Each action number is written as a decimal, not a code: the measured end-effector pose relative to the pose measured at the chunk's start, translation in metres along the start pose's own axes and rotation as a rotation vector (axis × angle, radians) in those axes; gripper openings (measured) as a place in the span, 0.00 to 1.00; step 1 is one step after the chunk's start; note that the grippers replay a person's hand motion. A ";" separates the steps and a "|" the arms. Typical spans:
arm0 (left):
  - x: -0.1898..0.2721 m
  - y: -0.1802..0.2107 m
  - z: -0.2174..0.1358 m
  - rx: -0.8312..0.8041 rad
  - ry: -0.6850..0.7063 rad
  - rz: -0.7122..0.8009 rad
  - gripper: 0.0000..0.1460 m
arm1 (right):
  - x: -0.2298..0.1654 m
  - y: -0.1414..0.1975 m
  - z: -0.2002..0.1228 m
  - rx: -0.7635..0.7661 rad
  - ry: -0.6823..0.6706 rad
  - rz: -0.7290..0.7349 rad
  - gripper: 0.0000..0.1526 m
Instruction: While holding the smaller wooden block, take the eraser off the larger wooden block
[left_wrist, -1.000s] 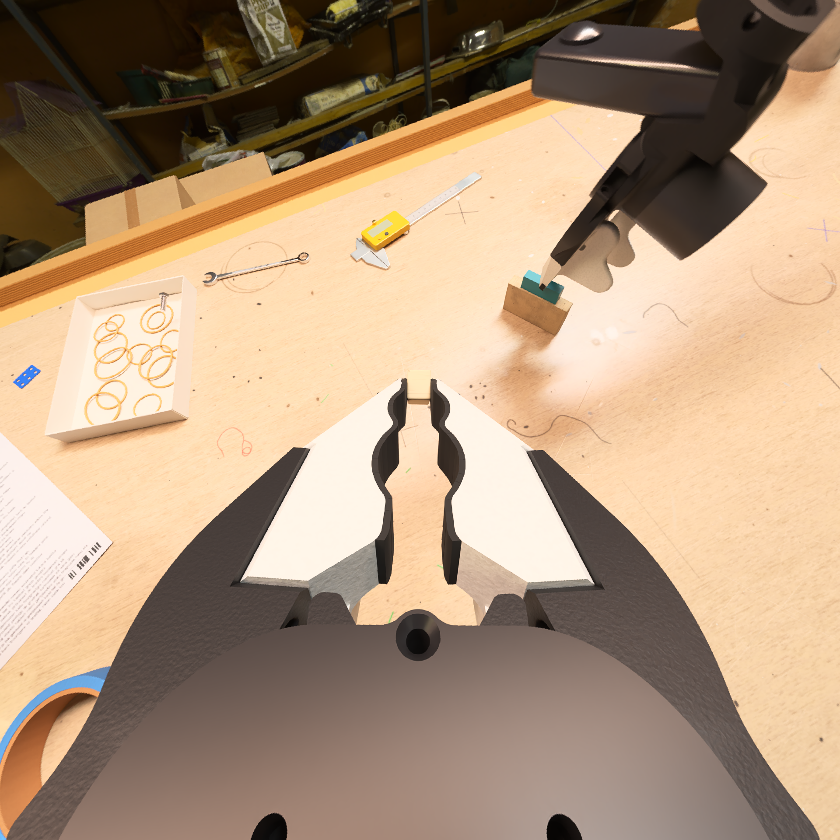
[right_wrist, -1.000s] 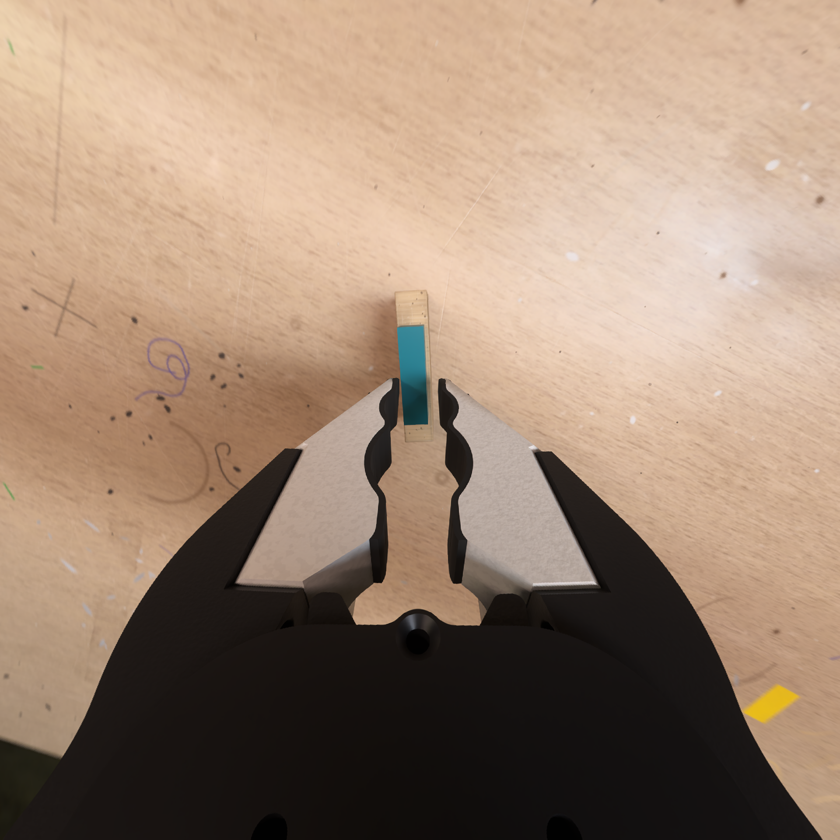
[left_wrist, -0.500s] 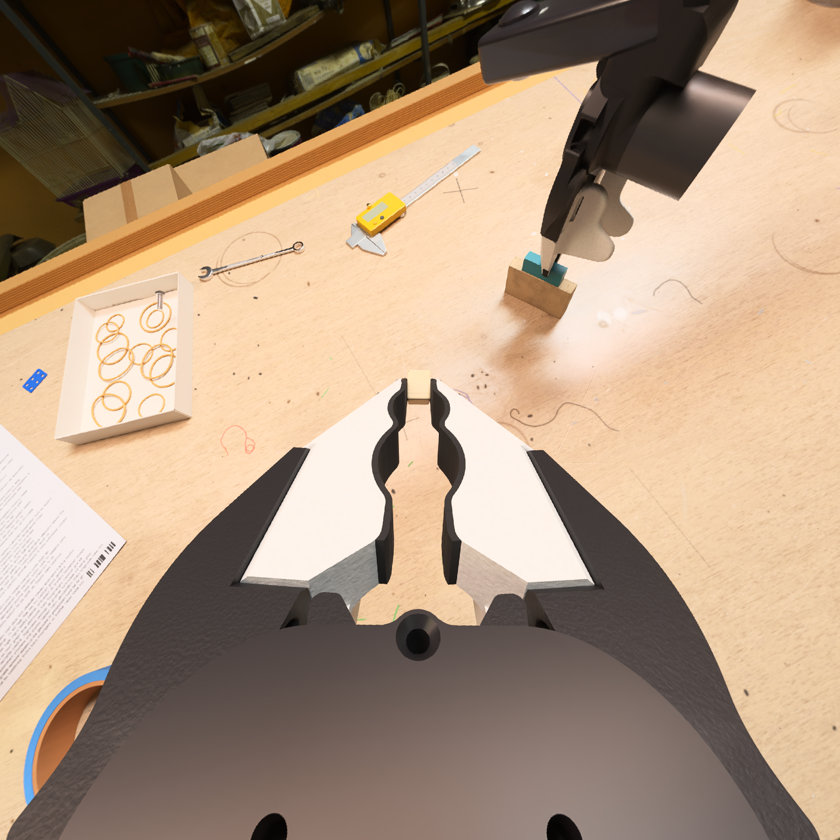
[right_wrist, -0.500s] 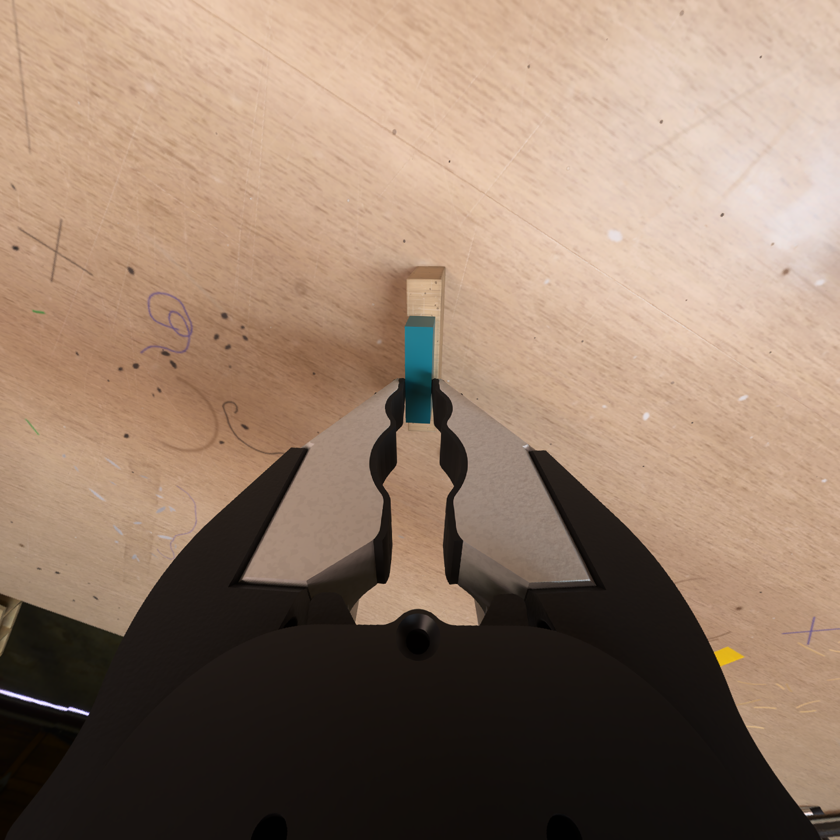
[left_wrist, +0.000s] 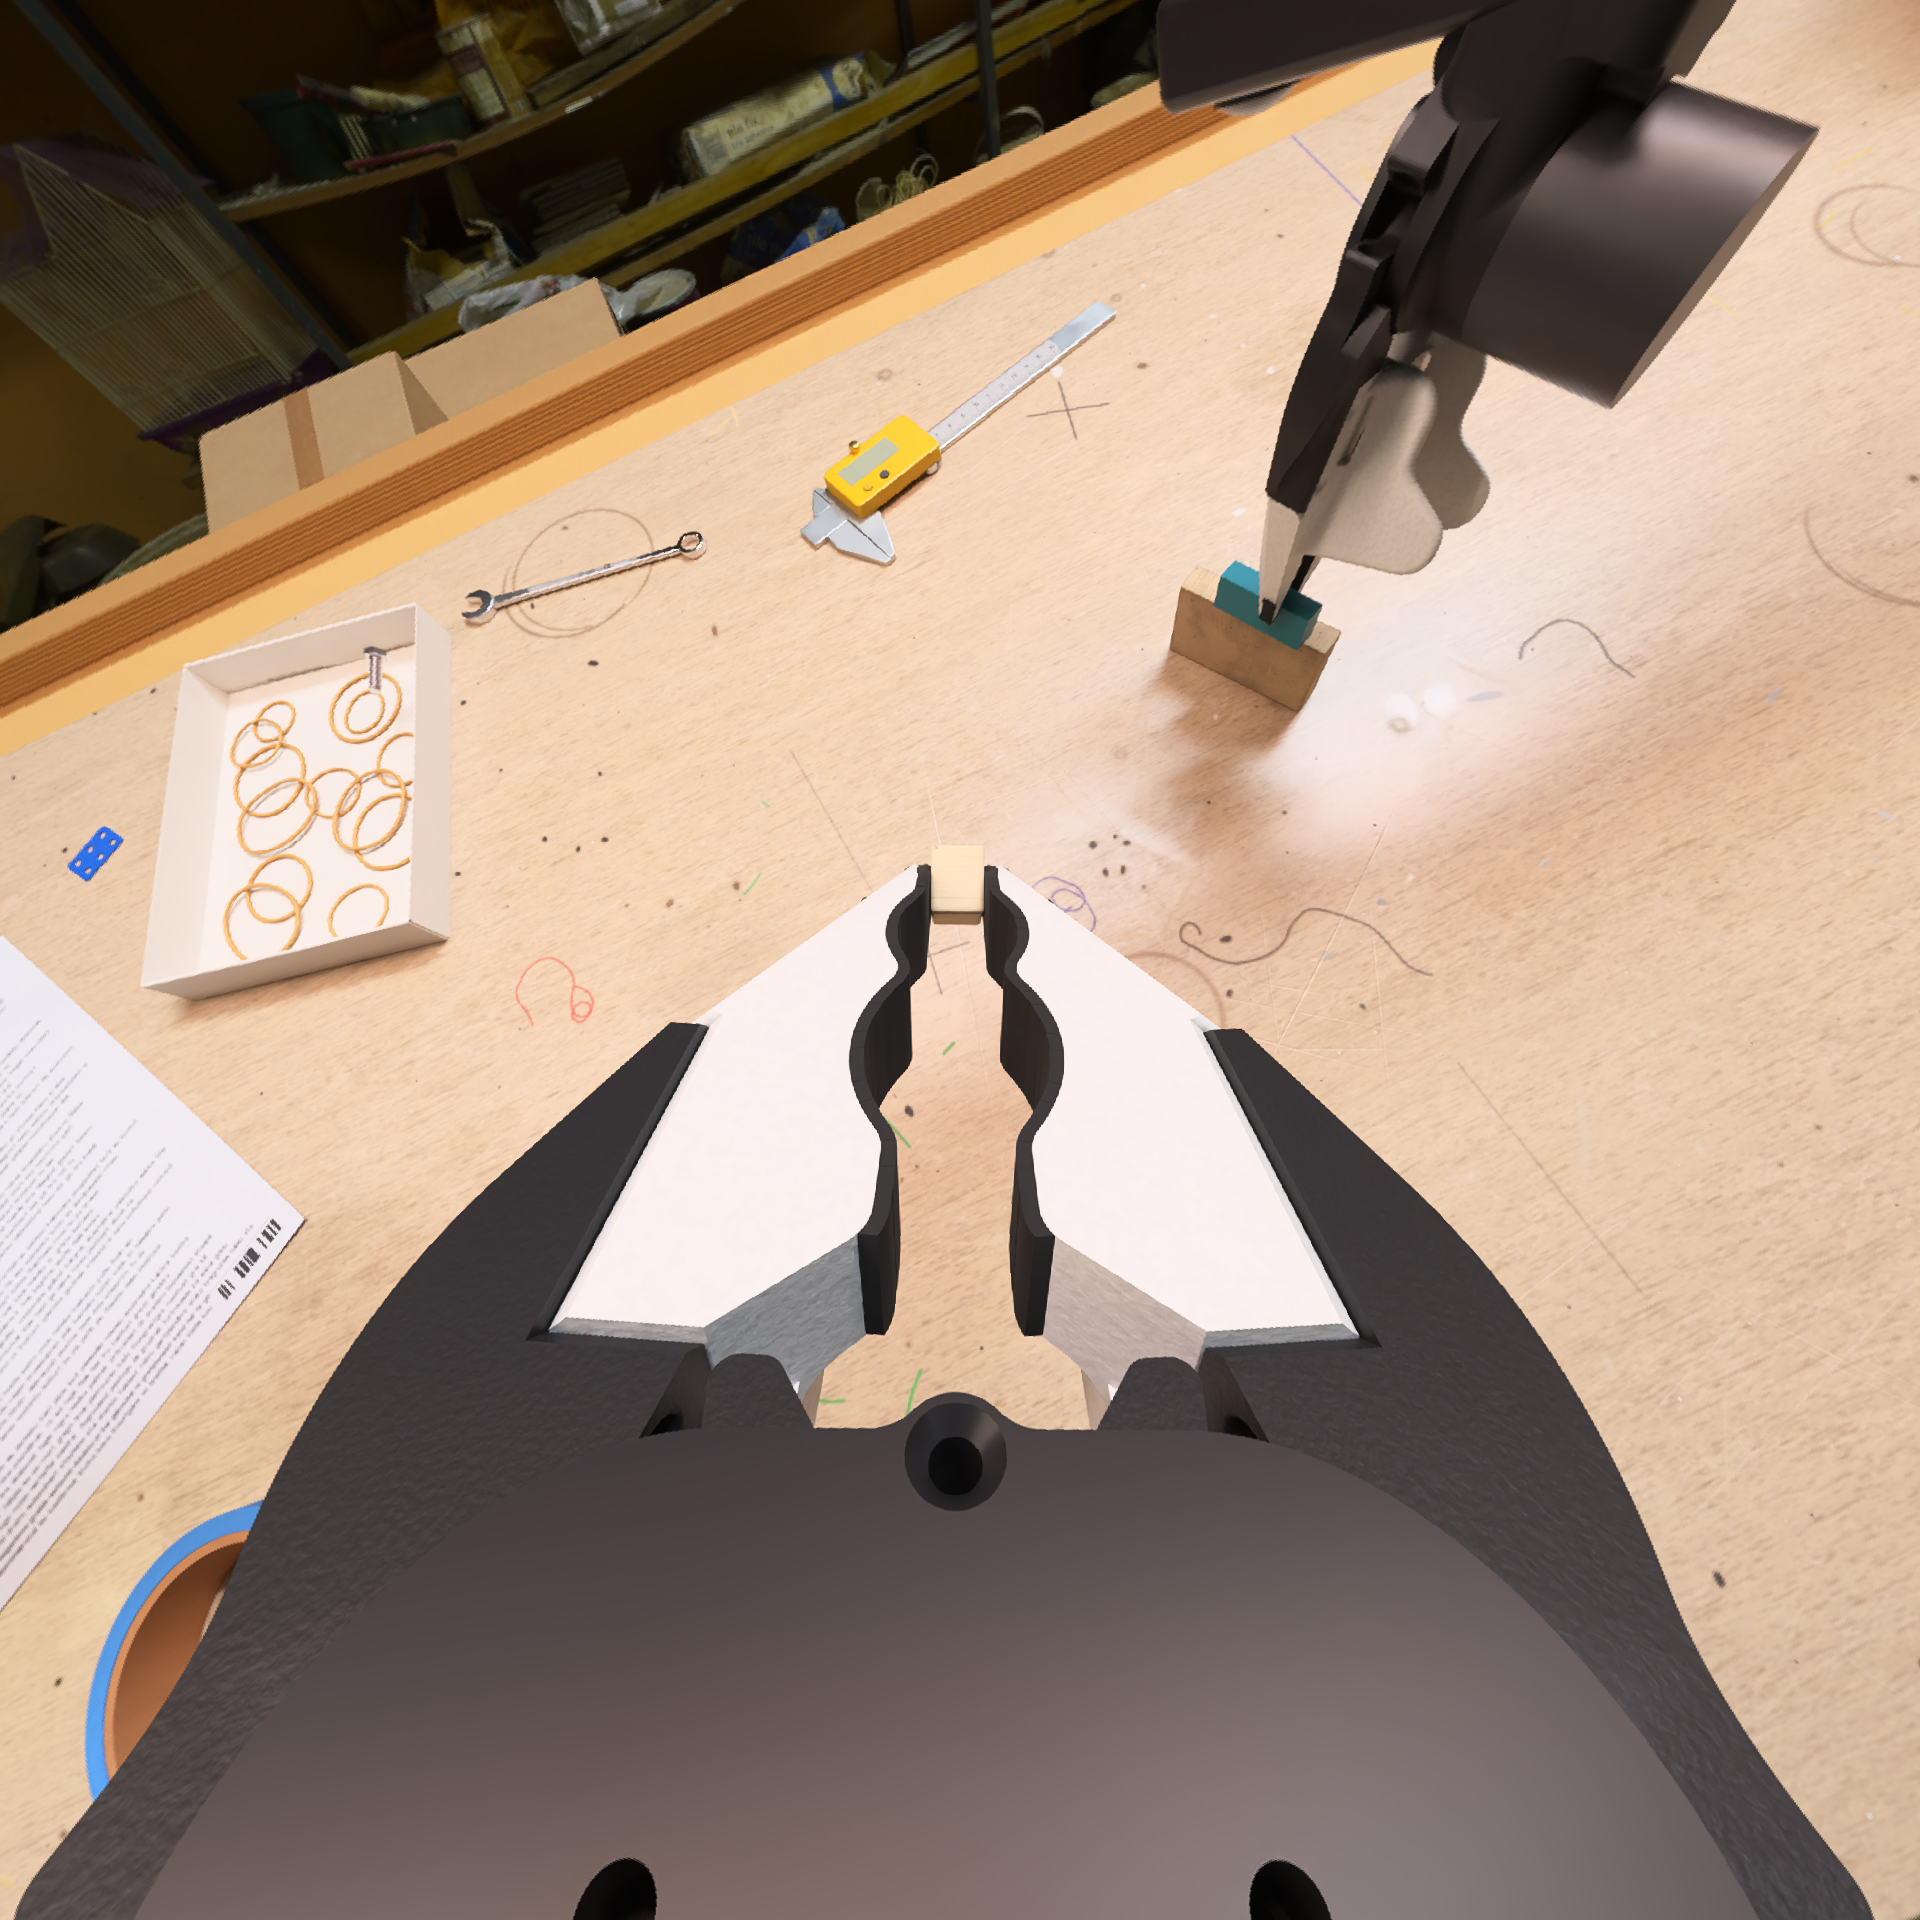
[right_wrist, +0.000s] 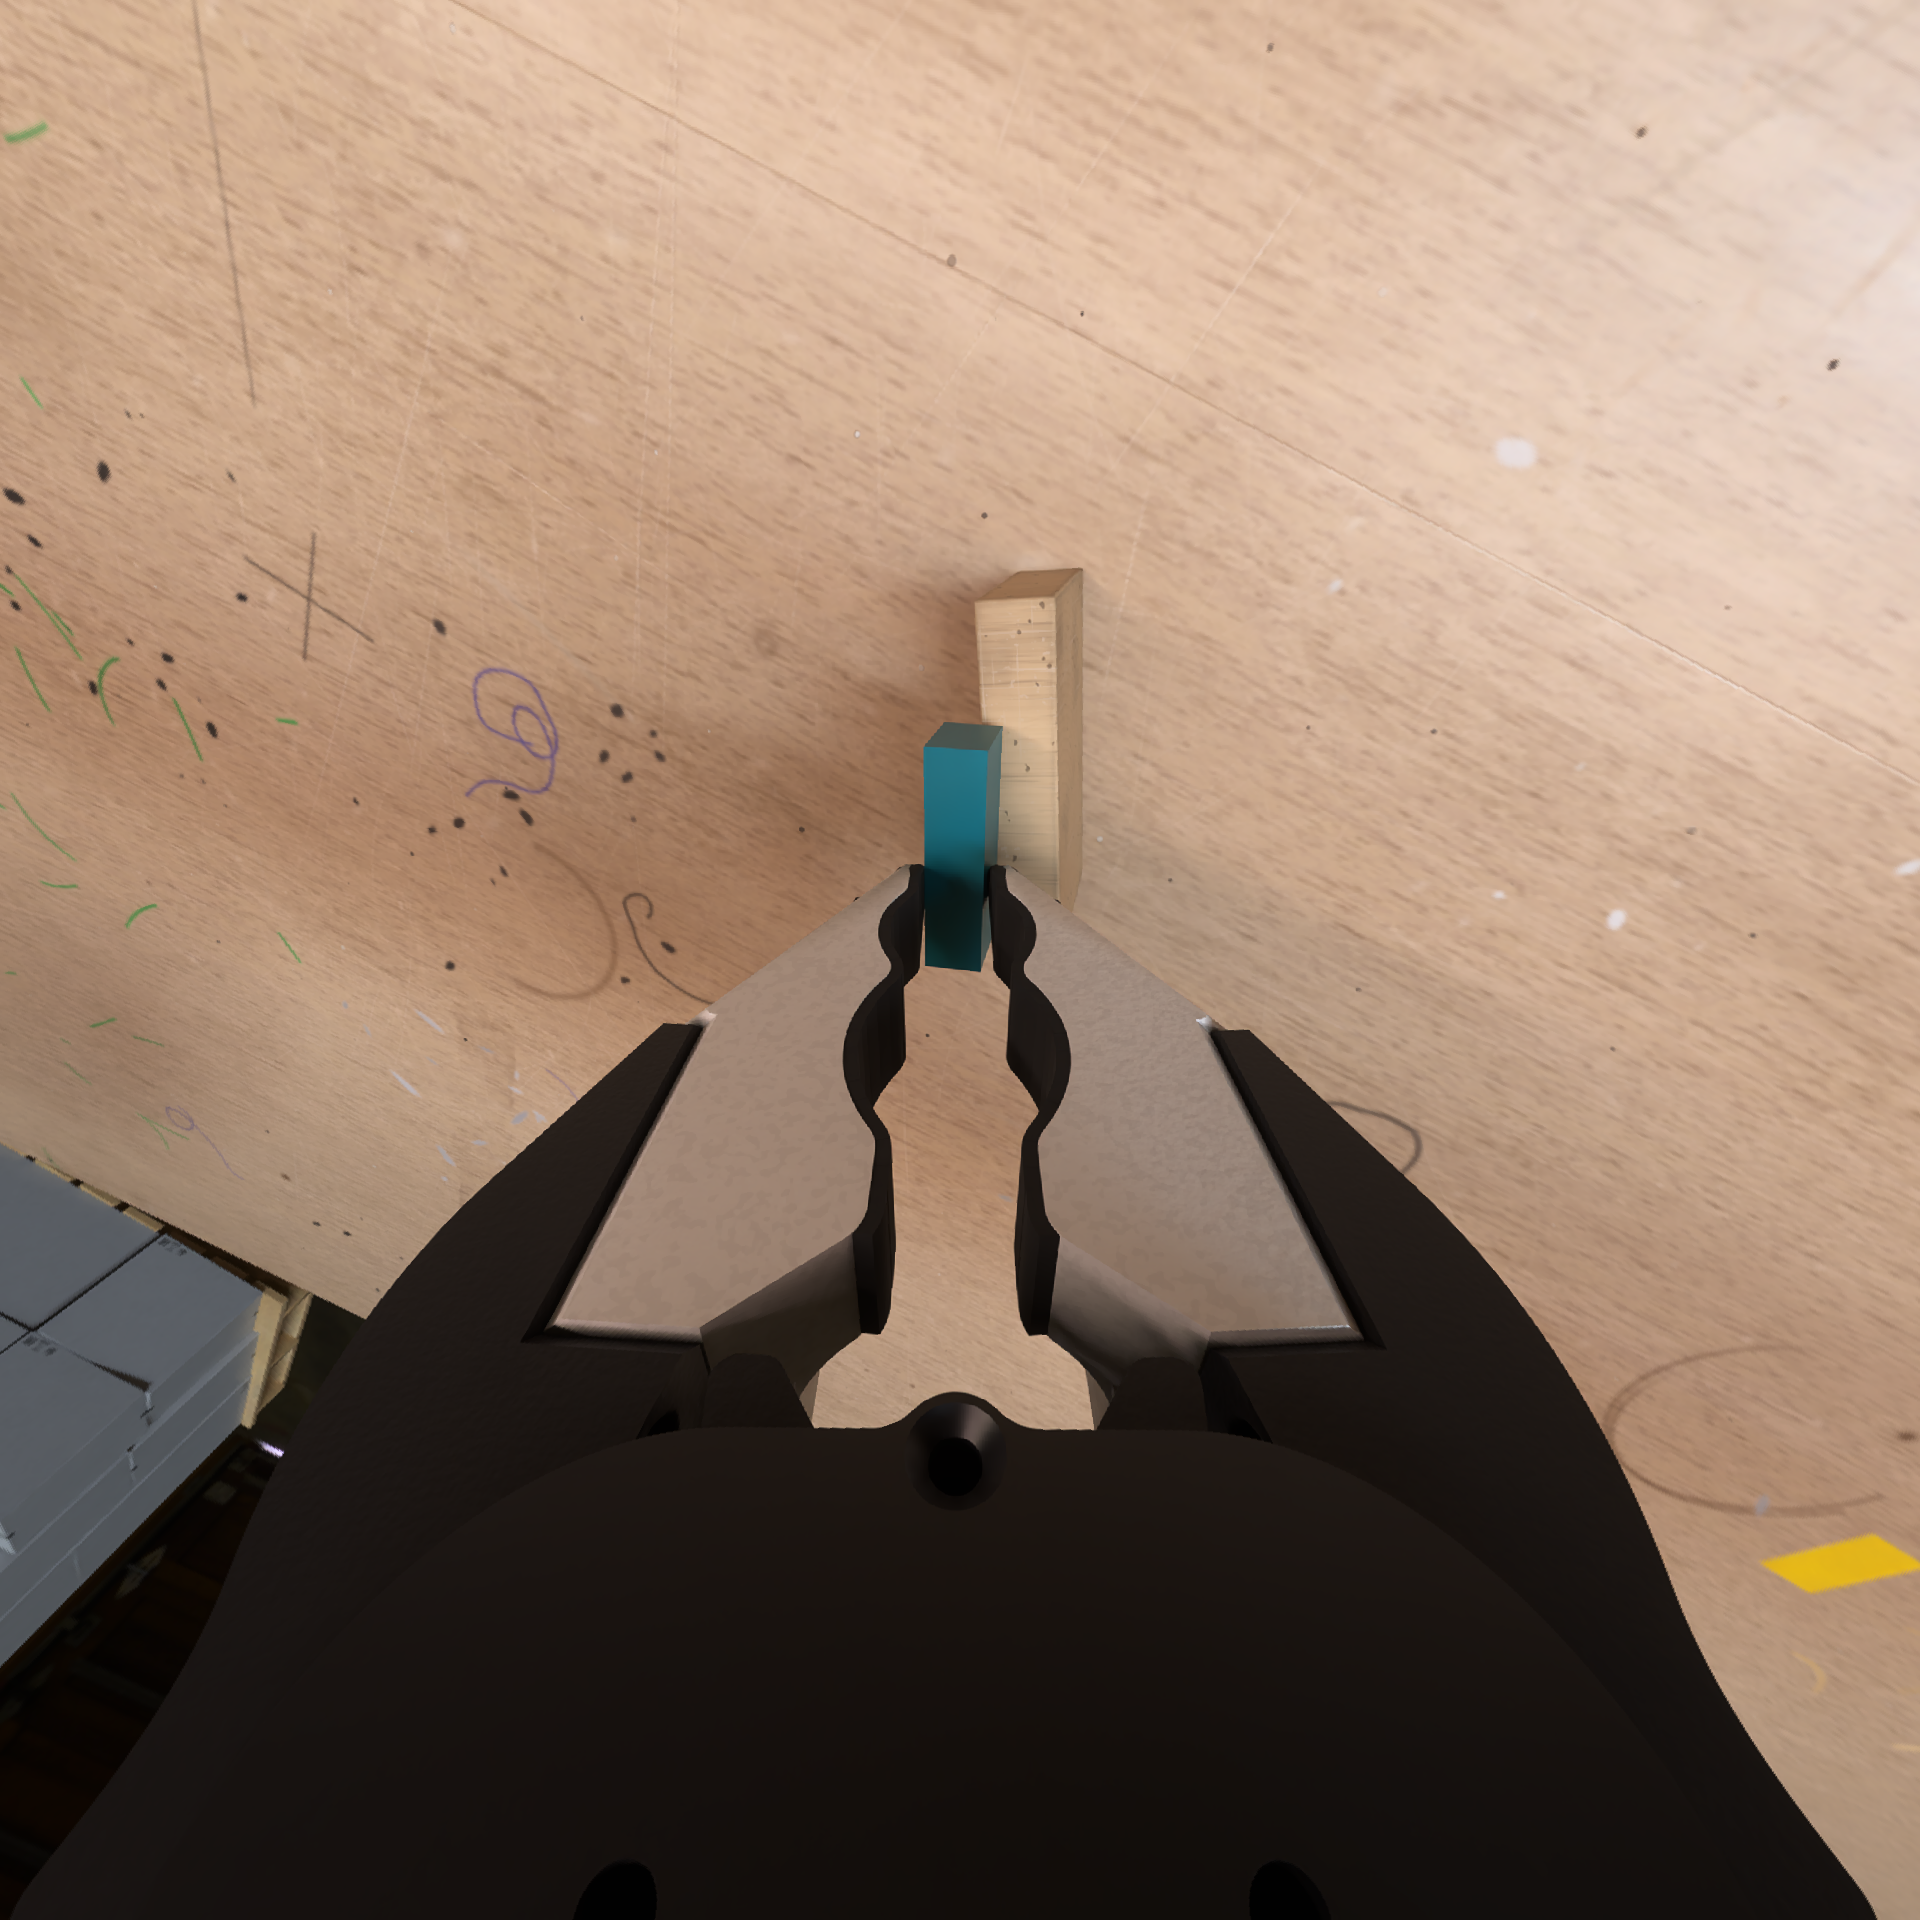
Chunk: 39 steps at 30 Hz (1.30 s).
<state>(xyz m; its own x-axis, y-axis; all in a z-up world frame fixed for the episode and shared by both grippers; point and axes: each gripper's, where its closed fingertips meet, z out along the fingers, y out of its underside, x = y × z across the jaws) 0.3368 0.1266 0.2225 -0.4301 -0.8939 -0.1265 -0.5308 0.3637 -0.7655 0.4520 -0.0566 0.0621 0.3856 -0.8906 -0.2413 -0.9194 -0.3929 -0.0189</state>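
Jaws grip eraser, caliper afar

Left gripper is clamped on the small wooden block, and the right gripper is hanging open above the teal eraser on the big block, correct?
Not quite. The right gripper is not open above the eraser; its fingers are shut on it, as the right wrist view shows. The eraser is at the big block. The left gripper is indeed clamped on the small wooden block.
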 end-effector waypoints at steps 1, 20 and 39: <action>-0.001 0.001 0.000 -0.001 -0.001 -0.006 0.06 | 0.000 0.000 -0.003 -0.001 0.010 0.000 0.08; -0.007 0.001 -0.014 0.035 -0.030 -0.027 0.06 | -0.005 -0.002 -0.093 -0.012 0.131 -0.067 0.08; -0.010 0.001 -0.010 -0.004 -0.093 -0.053 0.06 | 0.181 0.097 -0.288 0.153 0.026 0.211 0.08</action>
<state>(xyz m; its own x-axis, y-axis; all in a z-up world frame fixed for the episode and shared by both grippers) 0.3331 0.1385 0.2299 -0.3320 -0.9323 -0.1439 -0.5539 0.3161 -0.7702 0.4556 -0.3220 0.2955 0.1839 -0.9554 -0.2309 -0.9800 -0.1602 -0.1179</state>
